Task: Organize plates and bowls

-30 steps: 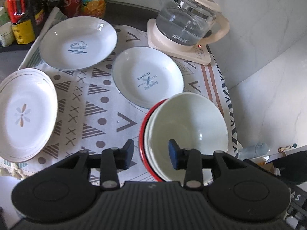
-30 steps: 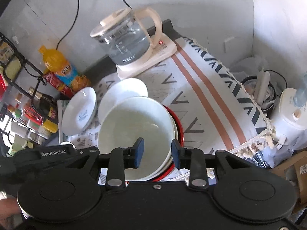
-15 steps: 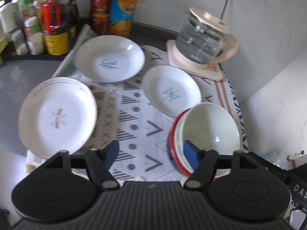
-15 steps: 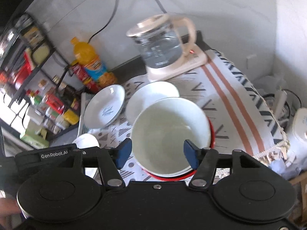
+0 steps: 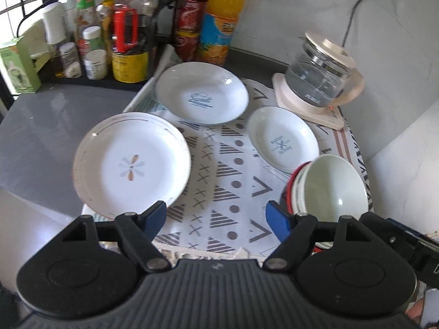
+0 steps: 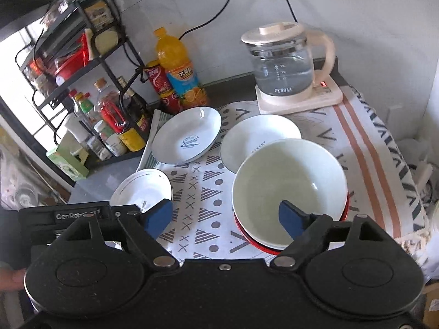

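Both jaws just spread wide, empty. Next: approach flower plate (image 5: 131,164), left of bowl stack (image 6: 289,189), gripping rim squarely, lifting level.

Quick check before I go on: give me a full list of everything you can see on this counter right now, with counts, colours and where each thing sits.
bowl stack: one stack, pale green bowl on top, white and red rims below, near right of the cloth
Bakery plate: 1, white, just behind the bowls
Sweet plate: 1, white, blue rim, back centre
flower plate: 1, white, left edge of the cloth
patterned cloth: 1, white and grey, under the dishes
kettle: 1, glass and cream, on its base, back right
juice bottle: 1, orange, by the wall
condiment jars: several, mixed, back left
left gripper: open, empty
right gripper: open, empty
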Available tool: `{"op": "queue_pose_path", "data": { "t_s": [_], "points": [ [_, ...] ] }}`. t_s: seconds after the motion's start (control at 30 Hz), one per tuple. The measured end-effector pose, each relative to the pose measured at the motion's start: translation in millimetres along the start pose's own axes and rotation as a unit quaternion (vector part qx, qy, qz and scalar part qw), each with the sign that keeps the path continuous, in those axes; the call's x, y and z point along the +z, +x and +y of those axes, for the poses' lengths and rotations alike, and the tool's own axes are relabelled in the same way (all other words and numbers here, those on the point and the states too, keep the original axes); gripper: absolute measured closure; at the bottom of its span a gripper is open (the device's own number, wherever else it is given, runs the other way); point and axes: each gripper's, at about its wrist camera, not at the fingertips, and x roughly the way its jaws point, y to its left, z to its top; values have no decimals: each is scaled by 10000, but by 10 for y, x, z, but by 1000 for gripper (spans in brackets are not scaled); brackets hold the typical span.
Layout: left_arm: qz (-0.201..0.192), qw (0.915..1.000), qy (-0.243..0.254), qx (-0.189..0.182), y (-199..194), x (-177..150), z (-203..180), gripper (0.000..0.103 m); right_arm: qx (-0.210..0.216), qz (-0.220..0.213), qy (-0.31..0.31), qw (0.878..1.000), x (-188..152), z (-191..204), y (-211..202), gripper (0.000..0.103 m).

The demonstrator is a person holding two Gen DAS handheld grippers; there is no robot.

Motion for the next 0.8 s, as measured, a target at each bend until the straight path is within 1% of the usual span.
{"op": "queue_pose_path", "data": {
  "t_s": [0.1,0.27,0.33,0.43,0.67,0.8],
  "points": [
    [-52,9999,-136,84,-65,-4,131,25,81,-22,-166,9998,25,83,7,14],
    [-117,9992,-257,273,-178,-17,289,25,181,-16,-233,9996,55,173,48,14],
    [-139,9990,-316,287,-217,-13,347,25,150,-7,-278,9995,65,220,55,14],
    [-172,9989,-362,262,-245,21,403,25,217,8,-265,9994,77,266,68,10],
    [-214,9977,-587,268,-161,167,568,25,197,70,-482,9986,151,401,230,10],
    [-187,9974,-649,263,-35,298,665,25,207,105,-497,9985,246,454,390,10]
  ]
}}
